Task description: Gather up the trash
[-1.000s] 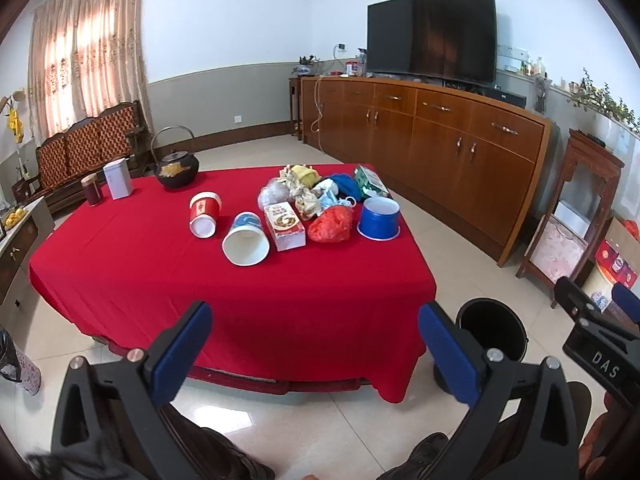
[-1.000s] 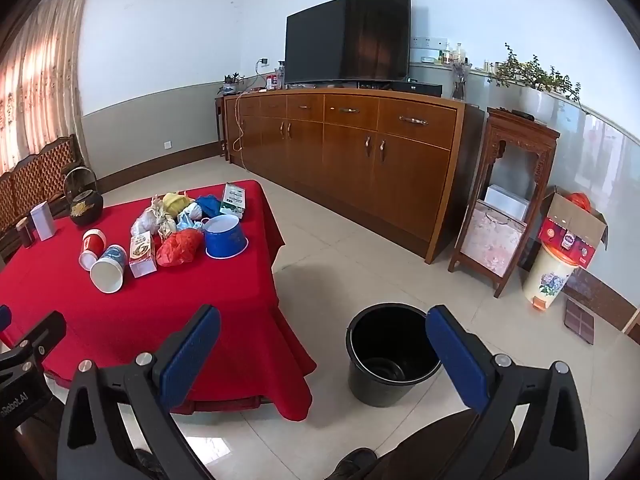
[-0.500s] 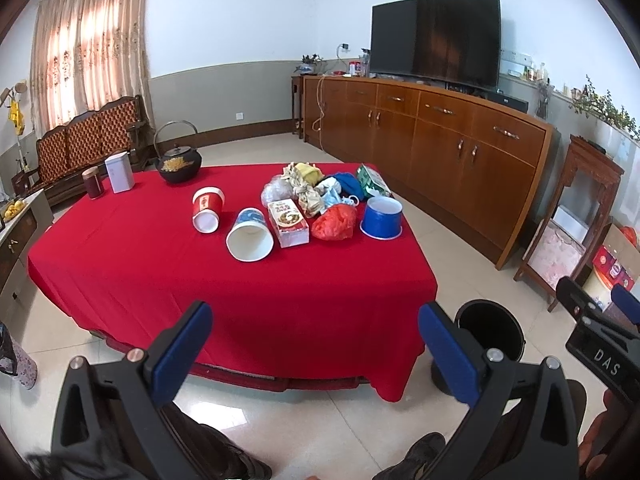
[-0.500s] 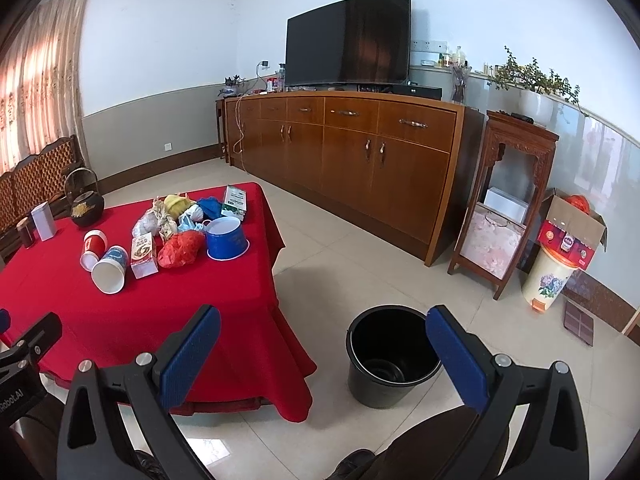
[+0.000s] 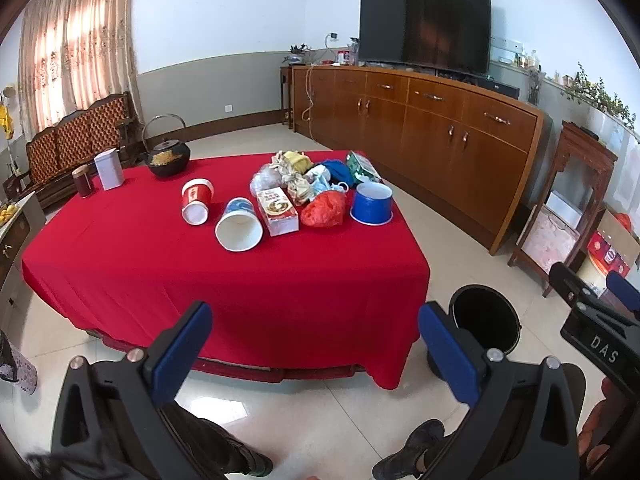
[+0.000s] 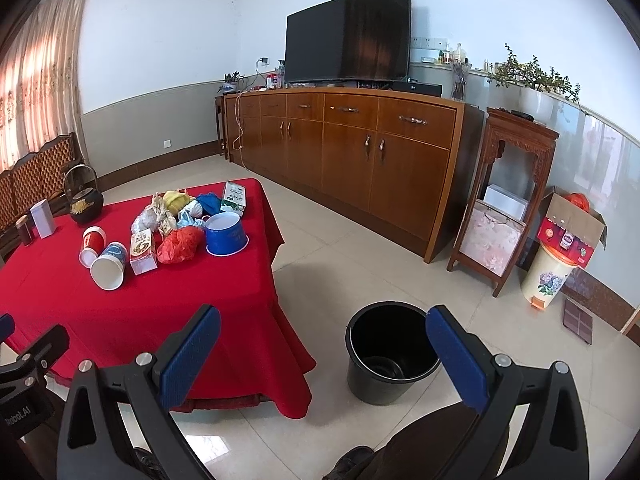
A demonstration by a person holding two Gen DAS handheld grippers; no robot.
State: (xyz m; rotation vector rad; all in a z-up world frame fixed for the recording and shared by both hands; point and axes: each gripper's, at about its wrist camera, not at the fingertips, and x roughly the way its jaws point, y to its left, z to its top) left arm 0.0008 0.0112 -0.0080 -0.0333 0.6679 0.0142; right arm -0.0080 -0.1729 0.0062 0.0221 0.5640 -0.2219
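A: Both grippers are spread wide with nothing in them, left gripper [image 5: 314, 344] short of the near edge of the red table [image 5: 224, 280], right gripper [image 6: 322, 342] off its right corner.

B: And the trash?

A: Black bucket [image 6: 386, 358] sits on the floor just right of the table. Trash pile [image 5: 308, 190] is up on the table's far right part, white cup [image 5: 239, 230] tipped over at the pile's left.
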